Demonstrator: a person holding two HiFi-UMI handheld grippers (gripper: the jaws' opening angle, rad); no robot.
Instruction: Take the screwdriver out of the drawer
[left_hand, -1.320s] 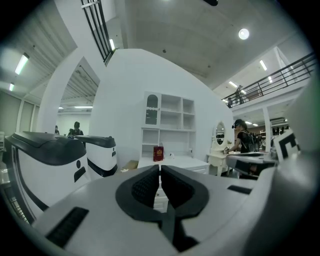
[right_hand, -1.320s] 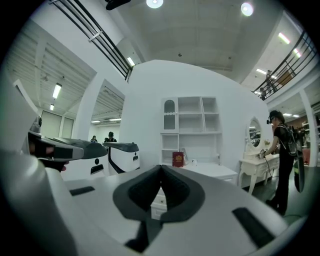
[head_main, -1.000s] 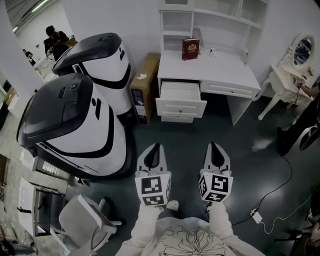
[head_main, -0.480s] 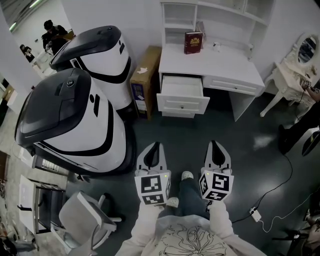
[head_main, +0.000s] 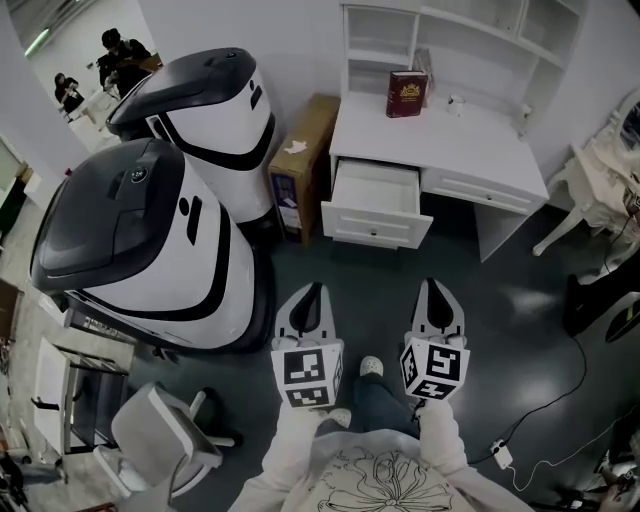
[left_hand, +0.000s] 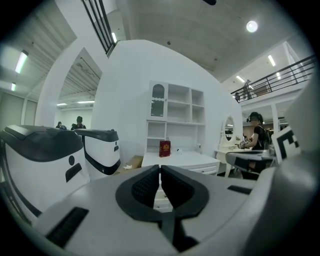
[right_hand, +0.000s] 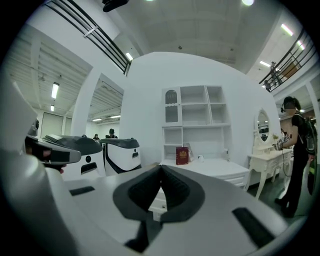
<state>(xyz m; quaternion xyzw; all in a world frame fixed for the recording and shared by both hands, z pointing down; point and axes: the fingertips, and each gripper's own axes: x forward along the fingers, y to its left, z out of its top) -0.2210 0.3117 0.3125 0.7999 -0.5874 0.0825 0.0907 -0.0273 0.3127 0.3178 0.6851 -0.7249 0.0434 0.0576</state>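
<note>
A white desk (head_main: 470, 135) stands ahead with its left drawer (head_main: 375, 205) pulled open; the inside looks pale and I see no screwdriver in it from here. My left gripper (head_main: 314, 290) and right gripper (head_main: 432, 285) are held side by side over the dark floor, well short of the drawer, both shut with nothing between the jaws. In the left gripper view the left gripper (left_hand: 160, 167) points at the desk (left_hand: 182, 160). The right gripper view has the right gripper (right_hand: 161, 167) aimed the same way, with the desk (right_hand: 220, 170) behind it.
Two big white-and-black machines (head_main: 130, 240) (head_main: 215, 110) fill the left. A cardboard box (head_main: 300, 165) leans beside the desk. A red book (head_main: 406, 95) stands on the desktop. An office chair (head_main: 165, 440) is at lower left, a floor cable (head_main: 560, 395) at right.
Both grippers have moved forward towards the desk, which now looks larger and sits further right in the head view. A foot has stepped forward below them. Both stay shut.
</note>
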